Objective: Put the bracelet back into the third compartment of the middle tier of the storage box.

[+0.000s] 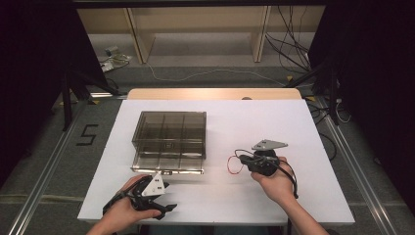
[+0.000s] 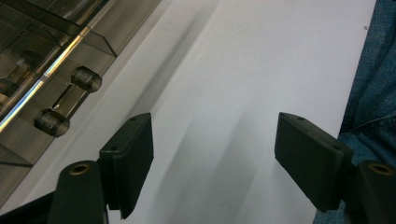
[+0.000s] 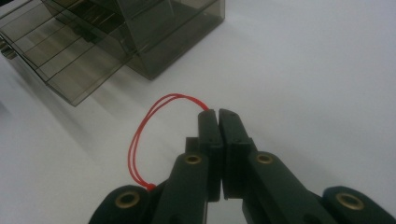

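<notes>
Two grippers in play: the right gripper (image 3: 218, 114) has its jaws clamped together on a red loop (image 3: 144, 135), which arcs out to the left of the jaws and lies over the white table (image 1: 244, 122). The drawer box (image 1: 169, 139) sits ahead and left, drawer pulled out toward the person. The left gripper (image 2: 212, 154) is nearer the drawer front, jaws wide apart and empty, held low and level just beside the knobs (image 2: 86, 78).

Your white table (image 1: 254, 117) is evenly and brightly lit from above, while the room's sides fall into black. Soft shadows trail beneath the smoked acrylic drawer box (image 1: 170, 134), whose front edge (image 2: 32, 95) catches glare. Close-up jaws look slightly soft.
</notes>
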### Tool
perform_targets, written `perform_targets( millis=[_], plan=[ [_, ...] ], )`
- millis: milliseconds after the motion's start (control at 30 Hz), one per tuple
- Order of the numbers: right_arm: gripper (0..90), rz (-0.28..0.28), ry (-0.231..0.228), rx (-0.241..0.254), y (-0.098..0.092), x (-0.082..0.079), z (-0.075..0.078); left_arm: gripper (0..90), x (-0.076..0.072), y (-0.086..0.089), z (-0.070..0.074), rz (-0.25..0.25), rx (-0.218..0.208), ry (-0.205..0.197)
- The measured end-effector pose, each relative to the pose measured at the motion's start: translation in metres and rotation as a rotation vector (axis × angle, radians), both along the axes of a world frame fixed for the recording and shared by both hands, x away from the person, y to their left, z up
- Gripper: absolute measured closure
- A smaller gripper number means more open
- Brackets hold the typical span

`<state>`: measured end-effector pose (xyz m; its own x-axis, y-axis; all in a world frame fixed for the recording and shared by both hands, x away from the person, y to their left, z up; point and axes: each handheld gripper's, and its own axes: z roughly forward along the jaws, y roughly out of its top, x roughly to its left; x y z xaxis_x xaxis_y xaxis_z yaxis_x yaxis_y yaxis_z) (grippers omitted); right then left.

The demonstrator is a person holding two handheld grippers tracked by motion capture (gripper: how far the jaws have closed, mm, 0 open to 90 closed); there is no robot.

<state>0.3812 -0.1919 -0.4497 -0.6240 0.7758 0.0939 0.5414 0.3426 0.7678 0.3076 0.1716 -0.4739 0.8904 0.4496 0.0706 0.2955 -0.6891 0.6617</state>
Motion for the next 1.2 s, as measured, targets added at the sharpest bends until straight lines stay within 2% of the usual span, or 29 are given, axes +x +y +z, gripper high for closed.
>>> perform_targets(
  millis=[767, 967, 1200],
  plan=[
    [89.0, 0.015, -0.002, 0.011, 0.016, 0.002, 0.003, 28.5, 0.000, -0.001, 0.001, -0.004, 0.000, -0.002],
    [89.0, 0.023, -0.022, 0.013, 0.019, 0.001, 0.007, 28.5, 0.000, -0.001, 0.001, -0.003, 0.000, -0.004],
    [89.0, 0.025, -0.022, 0.017, 0.021, 0.002, 0.009, 28.5, 0.000, -0.001, 0.000, -0.002, 0.001, -0.003]
  ],
)
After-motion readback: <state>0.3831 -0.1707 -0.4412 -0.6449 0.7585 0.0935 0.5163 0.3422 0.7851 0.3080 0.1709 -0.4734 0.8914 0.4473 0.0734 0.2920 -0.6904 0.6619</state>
